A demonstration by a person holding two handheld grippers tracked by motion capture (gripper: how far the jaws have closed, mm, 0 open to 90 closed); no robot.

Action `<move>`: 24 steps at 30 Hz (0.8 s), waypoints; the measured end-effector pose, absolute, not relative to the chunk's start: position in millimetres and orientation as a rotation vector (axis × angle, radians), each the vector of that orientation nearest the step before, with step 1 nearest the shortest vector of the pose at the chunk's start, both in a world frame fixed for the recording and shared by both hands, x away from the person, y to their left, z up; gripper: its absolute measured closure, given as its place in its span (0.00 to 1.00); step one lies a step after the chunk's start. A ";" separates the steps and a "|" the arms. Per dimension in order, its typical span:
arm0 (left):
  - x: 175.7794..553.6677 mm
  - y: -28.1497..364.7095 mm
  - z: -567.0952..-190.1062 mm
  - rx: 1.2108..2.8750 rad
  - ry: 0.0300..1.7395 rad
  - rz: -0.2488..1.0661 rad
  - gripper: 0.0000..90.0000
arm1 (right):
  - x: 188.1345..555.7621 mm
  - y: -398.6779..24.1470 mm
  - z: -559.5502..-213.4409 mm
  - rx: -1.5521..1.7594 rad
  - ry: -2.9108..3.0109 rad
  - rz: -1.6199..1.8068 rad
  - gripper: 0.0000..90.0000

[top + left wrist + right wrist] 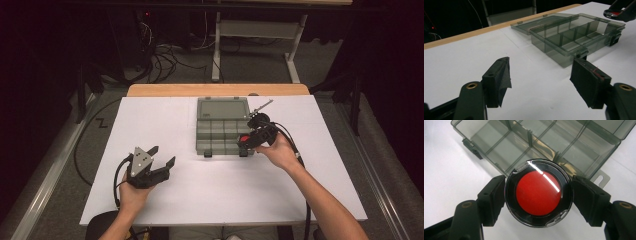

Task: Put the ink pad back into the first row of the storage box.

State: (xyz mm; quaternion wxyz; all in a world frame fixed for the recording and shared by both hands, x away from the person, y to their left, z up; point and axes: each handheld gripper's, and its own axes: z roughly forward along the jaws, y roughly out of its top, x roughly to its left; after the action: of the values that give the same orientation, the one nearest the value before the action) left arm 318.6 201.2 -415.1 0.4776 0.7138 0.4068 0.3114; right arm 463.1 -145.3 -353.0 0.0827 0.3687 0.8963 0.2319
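A round black case with a red disc (538, 193) is clamped between the two jaws of my right gripper (538, 197). In the high view that gripper (250, 141) hovers over the front right corner of an open smoky-grey compartment box (216, 131), the red disc (244, 138) showing at its tip. The box (549, 142) lies with its lid (223, 107) folded flat behind it, and its compartments look empty. My left gripper (161, 156) rests open near the table's front left, nothing between its pads (585, 82). Ahead of it stands the box (574, 37).
A white sheet (210, 190) covers the table, with a wooden strip (215, 90) along the far edge. Cables and a white frame stand on the floor beyond. Black latches (208, 154) stick out at the box's front.
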 end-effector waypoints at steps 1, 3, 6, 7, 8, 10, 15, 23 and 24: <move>318.7 201.2 -415.1 1.743 0.994 0.761 0.36 | 464.5 -144.6 -352.6 1.100 2.676 0.684 0.35; 318.8 201.2 -415.2 1.742 0.993 0.760 0.36 | 467.0 -143.8 -351.9 1.106 2.673 0.681 0.35; 318.9 201.2 -415.3 1.744 0.992 0.759 0.36 | 470.8 -143.9 -350.8 1.116 2.664 0.679 0.35; 318.9 201.2 -415.3 1.744 0.992 0.759 0.36 | 472.2 -144.3 -350.6 1.118 2.664 0.684 0.35; 319.1 201.0 -415.4 1.745 0.992 0.759 0.36 | 473.0 -144.5 -350.7 1.123 2.661 0.685 0.35; 319.5 200.6 -415.6 1.748 0.991 0.761 0.36 | 475.4 -144.4 -350.8 1.134 2.661 0.674 0.35; 319.6 200.6 -415.7 1.748 0.989 0.760 0.36 | 480.7 -142.3 -351.3 1.135 2.654 0.665 0.35; 319.6 201.2 -415.6 1.744 0.991 0.761 0.36 | 491.9 -141.2 -348.2 1.160 2.634 0.658 0.35; 319.5 201.2 -415.6 1.744 0.991 0.762 0.36 | 492.8 -141.0 -348.4 1.163 2.633 0.658 0.35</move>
State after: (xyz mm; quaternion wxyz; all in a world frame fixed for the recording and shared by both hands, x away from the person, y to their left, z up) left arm 319.5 201.2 -415.6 0.4774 0.7142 0.4057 0.3121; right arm 492.8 -141.0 -348.4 0.0943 0.3921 0.8877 0.2220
